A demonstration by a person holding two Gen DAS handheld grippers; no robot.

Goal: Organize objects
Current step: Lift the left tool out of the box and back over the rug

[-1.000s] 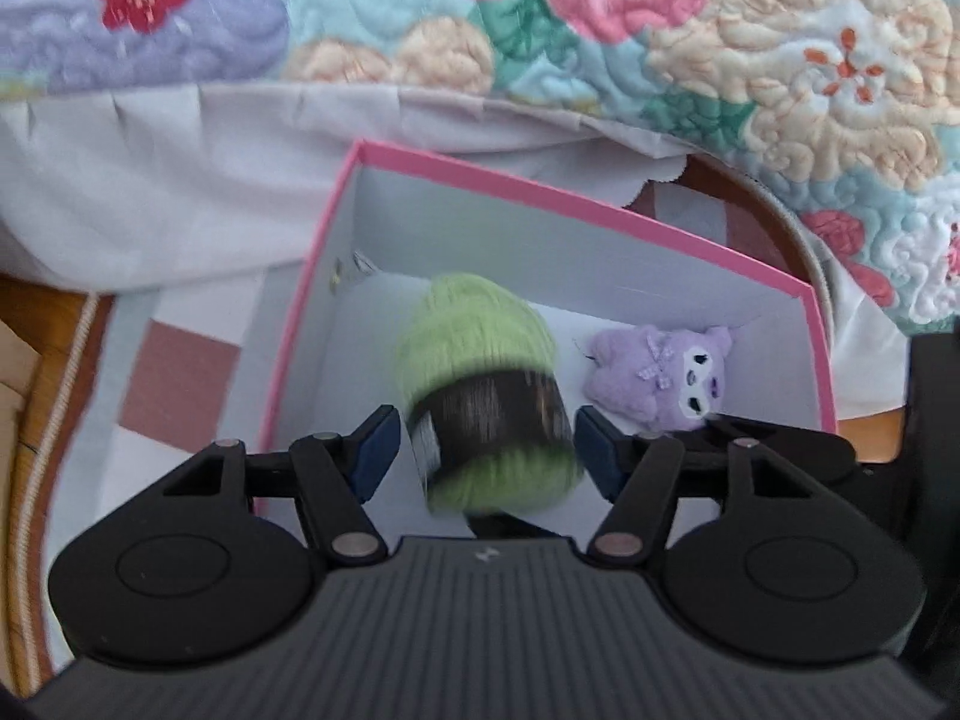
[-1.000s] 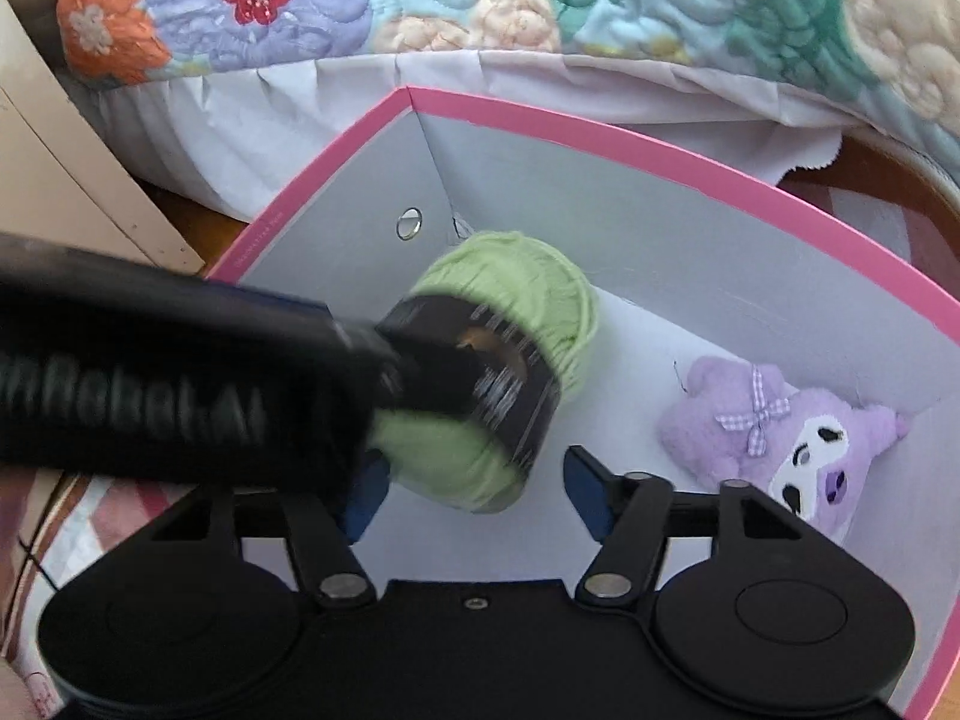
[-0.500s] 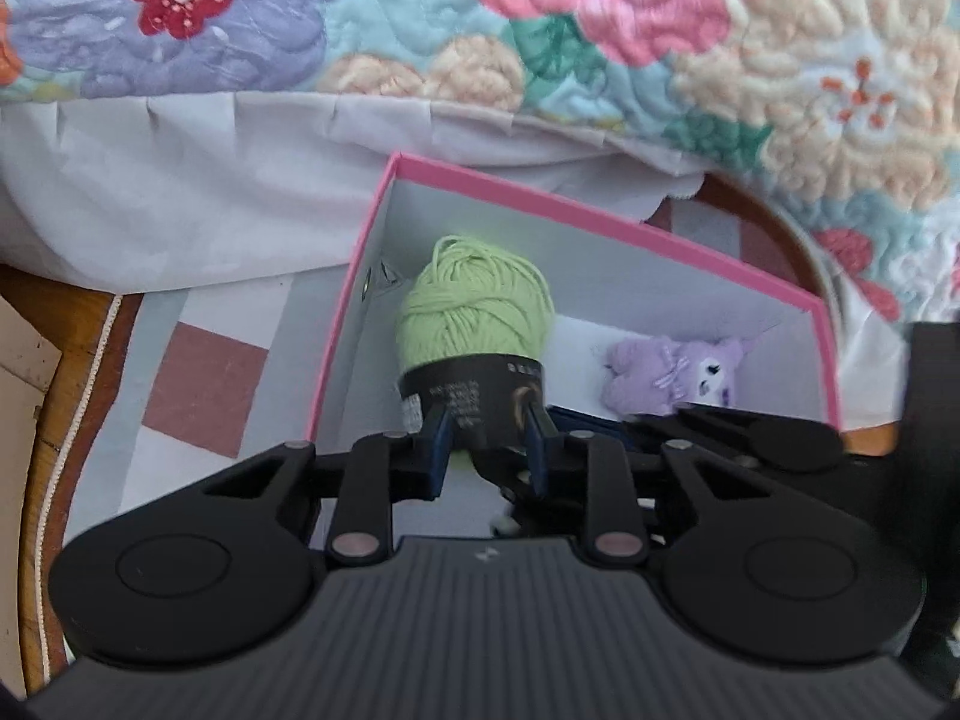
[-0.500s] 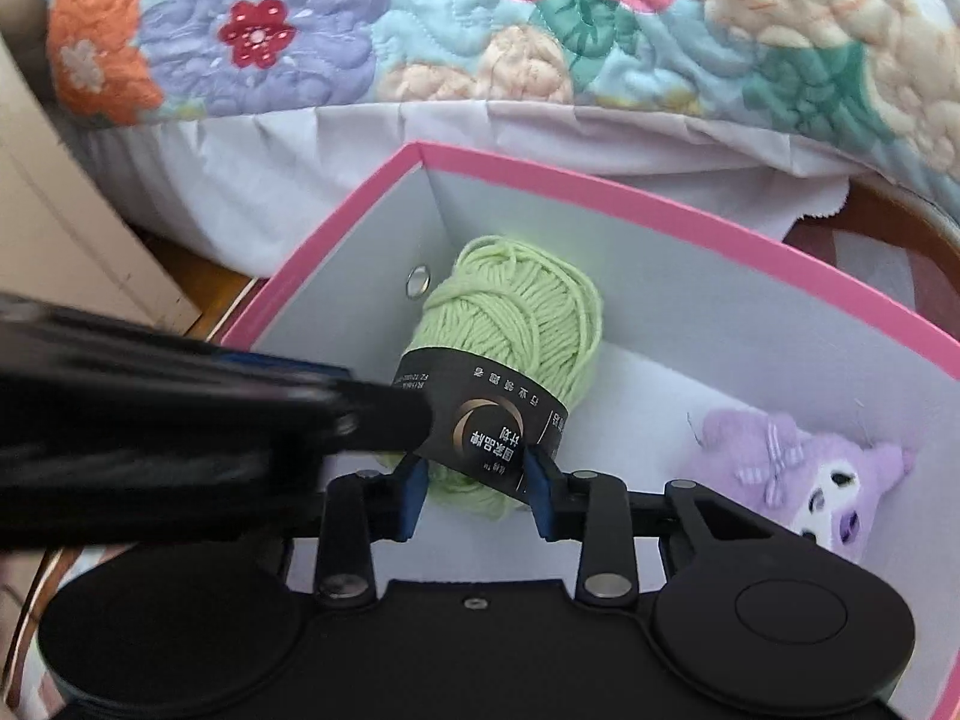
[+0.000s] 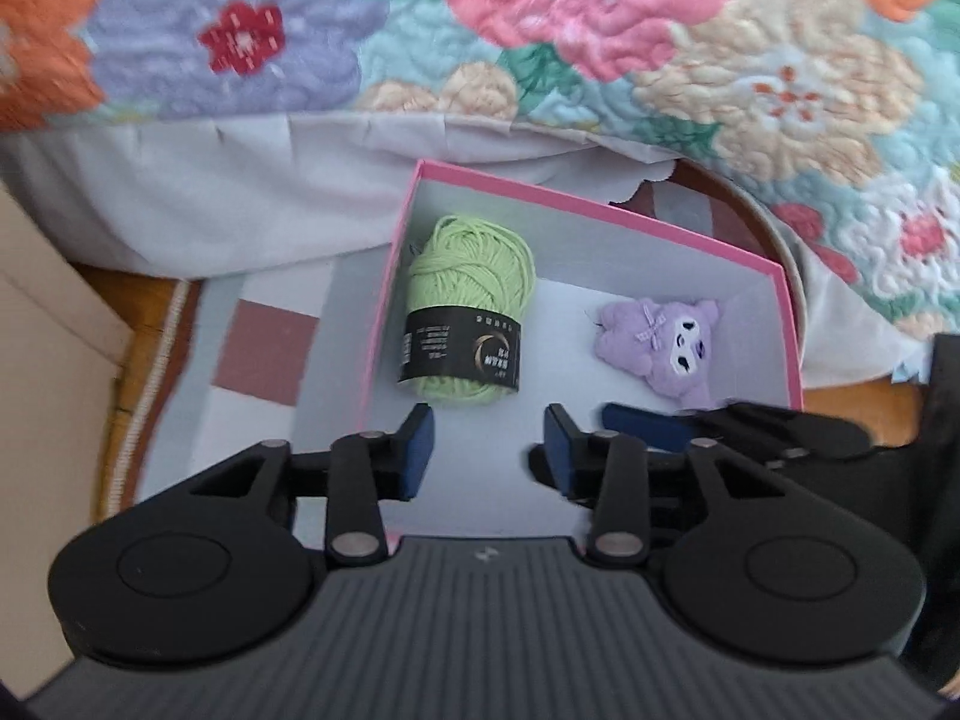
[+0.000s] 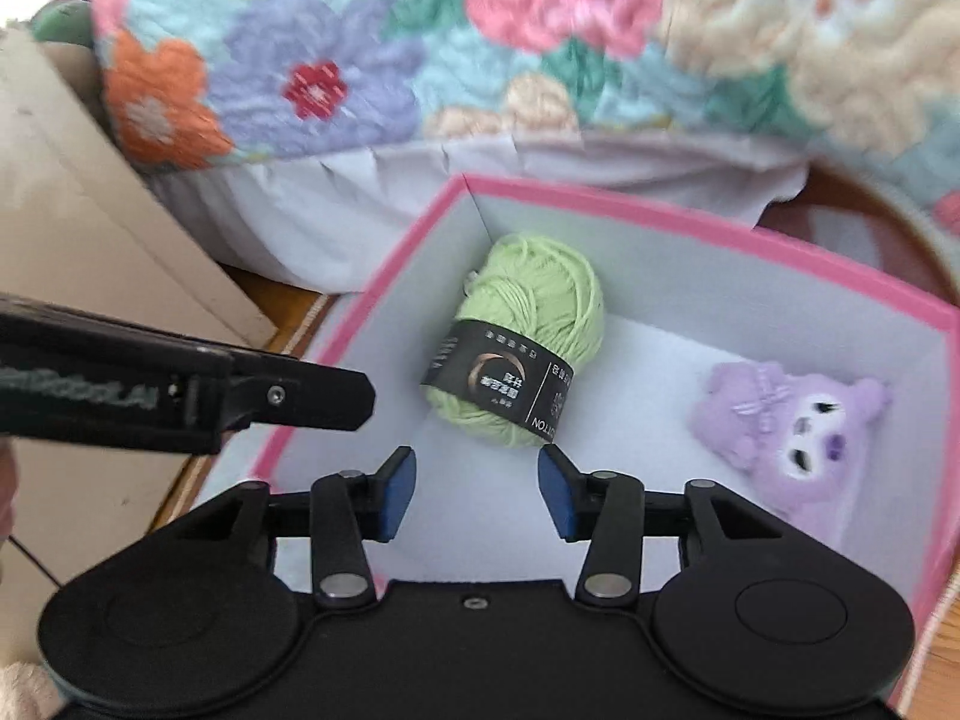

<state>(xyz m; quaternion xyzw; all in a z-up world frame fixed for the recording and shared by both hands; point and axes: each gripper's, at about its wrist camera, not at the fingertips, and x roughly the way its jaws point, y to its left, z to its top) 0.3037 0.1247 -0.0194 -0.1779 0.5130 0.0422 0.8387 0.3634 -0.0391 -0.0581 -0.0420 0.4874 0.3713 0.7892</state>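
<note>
Inside the pink box point(image 5: 591, 213), against its left wall, a green yarn ball point(image 5: 468, 312) is lying on its side on the white floor, a black paper band wrapping its near half. Nothing is touching it. Right of the yarn, well apart from it and near the right wall, a purple plush toy point(image 5: 660, 345) is lying face up, bow showing.

Left wrist view: the left gripper point(image 5: 487, 445) is hanging over the near part of the box, its jaws standing partly apart with only white box floor showing between the blue pads. The jaws have just been opening, and the yarn is sitting beyond the tips, not between them. Further right, the blue pad of the right gripper point(image 5: 645, 420) is poking in beside the plush toy.

Right wrist view: one black finger of the left gripper is reaching in from the left edge, ending just over the box's left rim. The yarn is lying past it, and the plush toy is sitting at the right. The right gripper's jaws are partly apart, nothing between the pads, and they too have just been opening.

Behind the box, a floral quilt point(image 5: 540, 48) is draping over a white bed skirt point(image 5: 210, 198). The box is resting on a checked rug point(image 5: 264, 348), with a beige cardboard panel point(image 6: 78, 228) standing at far left.
</note>
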